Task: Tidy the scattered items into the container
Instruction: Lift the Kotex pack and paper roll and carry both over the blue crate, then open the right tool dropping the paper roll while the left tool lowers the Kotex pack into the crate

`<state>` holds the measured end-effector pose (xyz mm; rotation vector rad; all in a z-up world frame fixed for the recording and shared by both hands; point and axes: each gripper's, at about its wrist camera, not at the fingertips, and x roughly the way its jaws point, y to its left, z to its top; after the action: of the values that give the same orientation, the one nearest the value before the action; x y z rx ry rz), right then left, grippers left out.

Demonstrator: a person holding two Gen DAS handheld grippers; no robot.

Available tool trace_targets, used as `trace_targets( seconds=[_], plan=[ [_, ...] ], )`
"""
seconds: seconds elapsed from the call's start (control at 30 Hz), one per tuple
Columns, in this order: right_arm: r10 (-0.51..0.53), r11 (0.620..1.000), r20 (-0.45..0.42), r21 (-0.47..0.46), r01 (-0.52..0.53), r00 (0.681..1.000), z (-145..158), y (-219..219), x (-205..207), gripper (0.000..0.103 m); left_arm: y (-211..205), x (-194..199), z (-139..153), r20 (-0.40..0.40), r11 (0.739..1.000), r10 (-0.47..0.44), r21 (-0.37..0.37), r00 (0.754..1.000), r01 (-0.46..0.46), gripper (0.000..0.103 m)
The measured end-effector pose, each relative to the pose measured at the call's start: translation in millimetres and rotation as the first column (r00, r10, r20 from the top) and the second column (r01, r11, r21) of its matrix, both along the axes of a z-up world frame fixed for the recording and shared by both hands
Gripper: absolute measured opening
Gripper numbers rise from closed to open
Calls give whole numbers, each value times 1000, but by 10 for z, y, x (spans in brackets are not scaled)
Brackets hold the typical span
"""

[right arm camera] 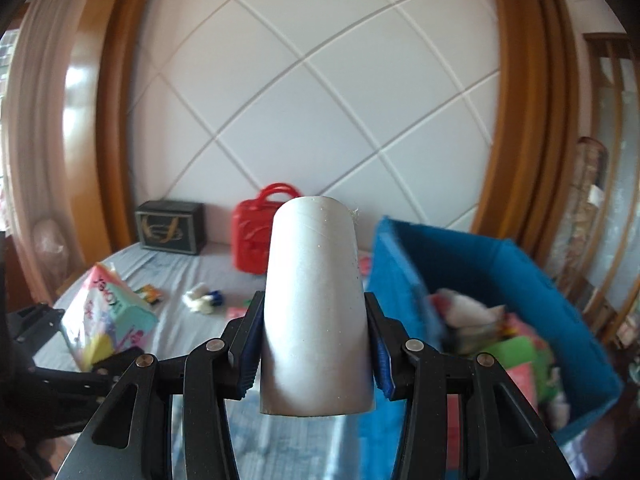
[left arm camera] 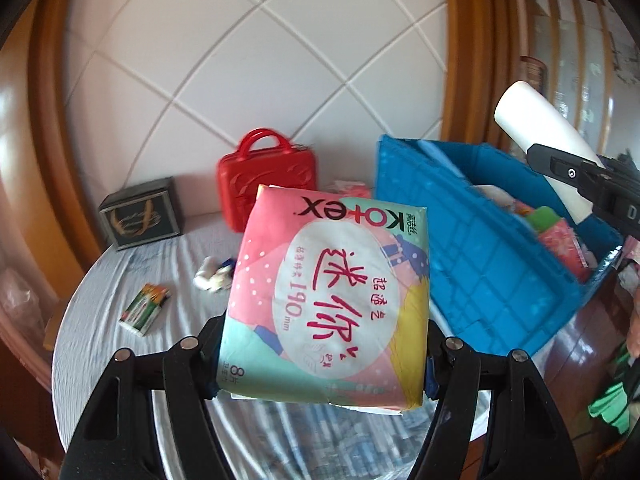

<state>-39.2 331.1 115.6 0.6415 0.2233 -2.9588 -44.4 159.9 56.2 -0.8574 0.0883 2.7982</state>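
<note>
**Both grippers loaded beside the blue bin**

In the left wrist view, at the left edge below centre, a dark square box with a gold emblem [left arm camera: 140,214] stands at the back of the pale wrinkled bedsheet [left arm camera: 100,320]. Lower down on the sheet lies a small green and orange packet [left arm camera: 146,309], and to its right a little white and blue bundle [left arm camera: 214,274]. Behind them, just left of centre, a red plastic toy suitcase with a looped handle [left arm camera: 266,180] stands against the white quilted panel wall [left arm camera: 256,60].

At the centre and lower centre, the left gripper [left arm camera: 324,360] is clamped on a pink and mint soft pack of sanitary pads [left arm camera: 330,300], its pads pressing both sides, the pack lifted clear of the sheet.

Right of centre sits the blue fabric storage bin [left arm camera: 472,248], open-topped, with colourful packets [left arm camera: 556,232] already lying inside. At the upper right, a white cardboard tube [left arm camera: 540,128] pokes up over the bin.

In the right wrist view, the right gripper [right arm camera: 316,344] squeezes that tube at the lower centre of the frame, its blue-lined fingers [right arm camera: 250,344] tight against the sides. The tube is in the air, left of the bin.
</note>
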Motion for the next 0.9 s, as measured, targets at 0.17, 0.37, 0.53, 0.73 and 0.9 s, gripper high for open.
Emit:
trace_targets(
  seconds=[0.17,0.37,0.53,0.73,0.9],
  plan=[
    [-60,998,1,25,60,998,152,1003,-95,45,850,-151,293,15,990,-111,87,994,109,69],
    [-65,998,54,31,63,996,195,2214,-459,45,2130,-464,573,5,992,-126,28,992,126,69],
    [-30,999,177,-10,32,984,8,2829,-1111,45,2909,-927,660,97,995,-98,8,990,98,69],
    [1,995,341,-94,33,940,-459,3164,-1702,45,3504,-1541,212,256,992,-32,-107,966,62,69],
    [16,990,492,-132,57,870,-933,3325,-2046,45,3688,-1822,-215,324,980,5,-189,946,59,69]
  ],
)
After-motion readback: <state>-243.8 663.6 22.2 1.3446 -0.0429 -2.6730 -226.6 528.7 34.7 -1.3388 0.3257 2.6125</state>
